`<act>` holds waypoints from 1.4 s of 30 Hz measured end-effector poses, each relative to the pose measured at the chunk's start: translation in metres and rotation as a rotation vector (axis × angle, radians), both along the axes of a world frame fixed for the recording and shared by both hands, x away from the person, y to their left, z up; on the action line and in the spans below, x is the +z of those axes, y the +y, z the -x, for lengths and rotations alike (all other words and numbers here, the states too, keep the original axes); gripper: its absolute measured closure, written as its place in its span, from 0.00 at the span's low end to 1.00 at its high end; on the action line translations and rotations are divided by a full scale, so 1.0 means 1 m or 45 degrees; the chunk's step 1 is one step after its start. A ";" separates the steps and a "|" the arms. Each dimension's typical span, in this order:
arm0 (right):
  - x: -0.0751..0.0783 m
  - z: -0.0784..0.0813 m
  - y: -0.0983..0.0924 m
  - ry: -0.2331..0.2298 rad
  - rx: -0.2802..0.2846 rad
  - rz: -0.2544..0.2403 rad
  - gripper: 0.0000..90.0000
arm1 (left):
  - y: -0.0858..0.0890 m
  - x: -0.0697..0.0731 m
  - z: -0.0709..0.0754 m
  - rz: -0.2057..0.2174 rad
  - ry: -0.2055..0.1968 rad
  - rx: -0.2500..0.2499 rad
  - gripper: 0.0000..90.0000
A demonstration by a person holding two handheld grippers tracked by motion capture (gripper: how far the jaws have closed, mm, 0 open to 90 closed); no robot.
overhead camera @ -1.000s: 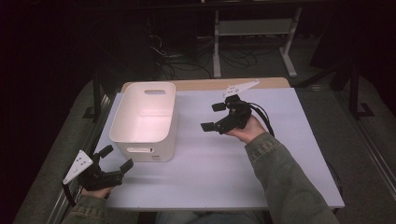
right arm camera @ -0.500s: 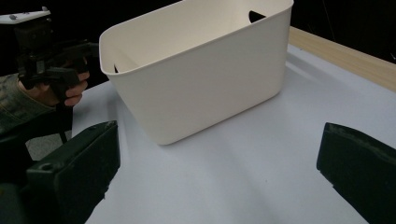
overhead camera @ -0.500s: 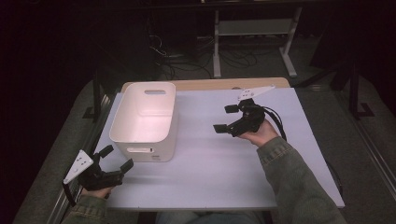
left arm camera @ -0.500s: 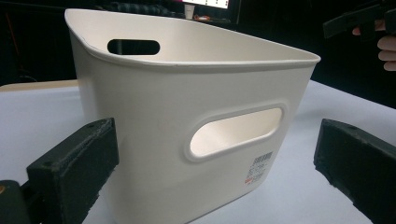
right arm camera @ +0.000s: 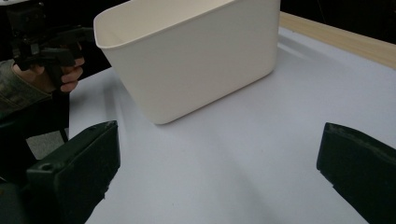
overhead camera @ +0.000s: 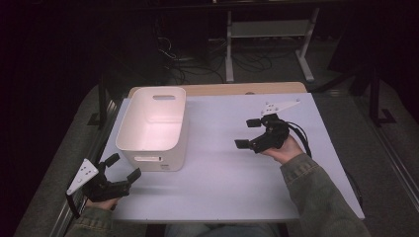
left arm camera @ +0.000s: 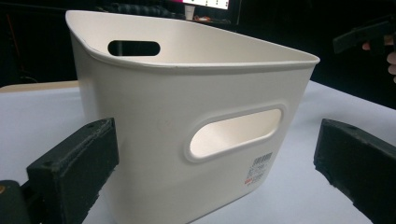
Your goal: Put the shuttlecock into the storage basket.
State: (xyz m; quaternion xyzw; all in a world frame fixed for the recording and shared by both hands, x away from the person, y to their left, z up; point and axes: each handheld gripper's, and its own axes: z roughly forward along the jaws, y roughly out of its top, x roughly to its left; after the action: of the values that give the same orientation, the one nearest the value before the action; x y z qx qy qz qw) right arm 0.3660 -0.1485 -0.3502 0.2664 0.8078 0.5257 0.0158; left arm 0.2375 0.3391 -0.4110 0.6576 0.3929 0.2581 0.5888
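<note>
My left gripper [overhead camera: 122, 167] and right gripper [overhead camera: 249, 133] hover with jaws spread wide, gripping nothing; the white bin [overhead camera: 153, 129] stands upright between them on the table [overhead camera: 222, 182], left of centre.

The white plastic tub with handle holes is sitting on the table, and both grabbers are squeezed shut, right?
Not quite. The white plastic tub with handle holes does sit on the table, but both are open: the high view shows the jaws of the left hand-held gripper and the right hand-held gripper spread apart, holding nothing.
</note>
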 end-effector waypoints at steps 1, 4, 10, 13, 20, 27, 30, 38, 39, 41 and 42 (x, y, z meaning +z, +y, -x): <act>-0.002 0.002 -0.002 0.008 -0.005 -0.003 0.00 | 0.000 0.000 0.000 0.003 -0.003 0.001 0.00; -0.006 0.006 -0.008 0.011 -0.013 -0.010 0.00 | 0.000 0.000 0.000 -0.001 0.003 -0.002 0.00; -0.015 0.013 -0.020 0.041 -0.037 -0.048 0.00 | 0.000 0.000 0.000 0.000 0.004 0.001 0.00; -0.019 0.016 -0.025 0.039 -0.050 -0.037 0.00 | -0.001 0.000 0.000 0.006 0.005 0.000 0.00; -0.023 0.021 -0.035 0.030 -0.081 -0.049 0.00 | -0.001 0.000 0.000 0.000 0.007 0.003 0.00; -0.028 0.026 -0.044 0.025 -0.125 -0.046 0.00 | -0.001 0.000 0.000 0.003 0.007 0.002 0.00; -0.030 0.028 -0.047 0.018 -0.134 -0.055 0.00 | -0.001 0.000 0.000 0.000 0.005 0.002 0.00; -0.035 0.036 -0.060 0.015 -0.158 -0.092 0.00 | 0.000 0.000 0.000 0.001 0.009 0.006 0.00; -0.036 0.037 -0.061 0.011 -0.159 -0.095 0.00 | 0.000 0.000 0.000 -0.001 0.008 0.007 0.00; -0.037 0.040 -0.064 0.004 -0.167 -0.098 0.00 | 0.000 0.000 0.000 -0.002 0.007 0.006 0.00; -0.038 0.041 -0.066 0.012 -0.174 -0.103 0.00 | 0.000 0.000 0.000 -0.003 0.007 0.006 0.00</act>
State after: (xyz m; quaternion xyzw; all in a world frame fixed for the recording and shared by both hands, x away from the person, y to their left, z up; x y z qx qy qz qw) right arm 0.3245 -0.2142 -0.3886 0.3238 0.7659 0.5542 0.0371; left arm 0.2375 0.3391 -0.4112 0.6581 0.3957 0.2581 0.5863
